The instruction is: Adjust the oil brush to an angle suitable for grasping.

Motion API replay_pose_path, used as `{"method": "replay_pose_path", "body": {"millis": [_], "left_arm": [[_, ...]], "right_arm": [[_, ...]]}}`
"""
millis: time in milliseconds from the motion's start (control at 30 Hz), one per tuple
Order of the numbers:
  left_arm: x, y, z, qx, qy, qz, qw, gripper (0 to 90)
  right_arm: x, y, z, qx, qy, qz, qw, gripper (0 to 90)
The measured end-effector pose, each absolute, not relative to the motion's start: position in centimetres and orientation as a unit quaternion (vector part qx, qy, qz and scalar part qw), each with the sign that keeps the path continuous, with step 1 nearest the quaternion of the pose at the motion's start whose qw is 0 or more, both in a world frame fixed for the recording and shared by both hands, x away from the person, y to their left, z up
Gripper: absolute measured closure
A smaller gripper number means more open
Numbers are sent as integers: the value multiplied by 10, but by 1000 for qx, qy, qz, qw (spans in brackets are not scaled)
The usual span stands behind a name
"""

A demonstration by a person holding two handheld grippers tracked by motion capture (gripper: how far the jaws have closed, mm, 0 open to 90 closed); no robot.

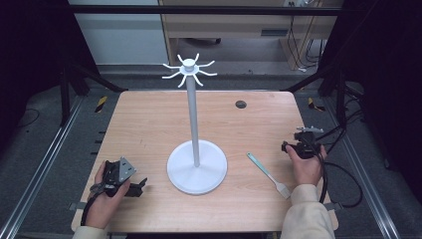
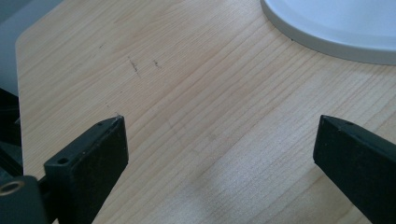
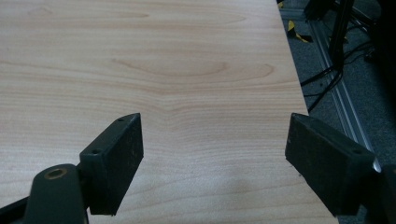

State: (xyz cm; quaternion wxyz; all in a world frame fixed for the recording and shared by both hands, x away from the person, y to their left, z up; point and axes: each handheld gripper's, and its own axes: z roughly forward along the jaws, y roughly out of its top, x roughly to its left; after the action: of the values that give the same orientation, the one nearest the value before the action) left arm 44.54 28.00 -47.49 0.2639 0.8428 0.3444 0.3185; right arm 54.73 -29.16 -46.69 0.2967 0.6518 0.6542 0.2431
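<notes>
While both hands rest at the near corners of the wooden bench (image 1: 149, 119), each holds its tool released, jaws spread over bare wood: the left tool (image 1: 130, 185) at the near left, the right tool (image 1: 291, 146) at the right edge. Between them, nearer the right hand, lies a pastry brush (image 1: 269, 175) with a pale green handle. Beyond stands a white hook stand (image 1: 195, 149) at the bench's middle.

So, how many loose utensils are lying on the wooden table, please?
1. A pale green silicone brush with white bristles lies flat on the light wooden table, to the right of the white round-based hook stand and near the right gripper.
</notes>
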Motion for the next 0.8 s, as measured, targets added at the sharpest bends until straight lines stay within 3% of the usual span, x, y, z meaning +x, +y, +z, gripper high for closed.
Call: {"method": "replay_pose_path", "body": {"millis": [167, 400, 800], "left_arm": [[445, 282, -474, 840, 348, 320, 267, 28], [445, 281, -474, 840, 347, 319, 267, 28], [445, 281, -474, 841, 347, 319, 266, 28]], "right_arm": [[547, -279, -465, 636, 667, 239, 305, 267], [547, -253, -463, 593, 704, 239, 310, 451], [545, -230, -465, 533, 759, 264, 266, 735]]}}
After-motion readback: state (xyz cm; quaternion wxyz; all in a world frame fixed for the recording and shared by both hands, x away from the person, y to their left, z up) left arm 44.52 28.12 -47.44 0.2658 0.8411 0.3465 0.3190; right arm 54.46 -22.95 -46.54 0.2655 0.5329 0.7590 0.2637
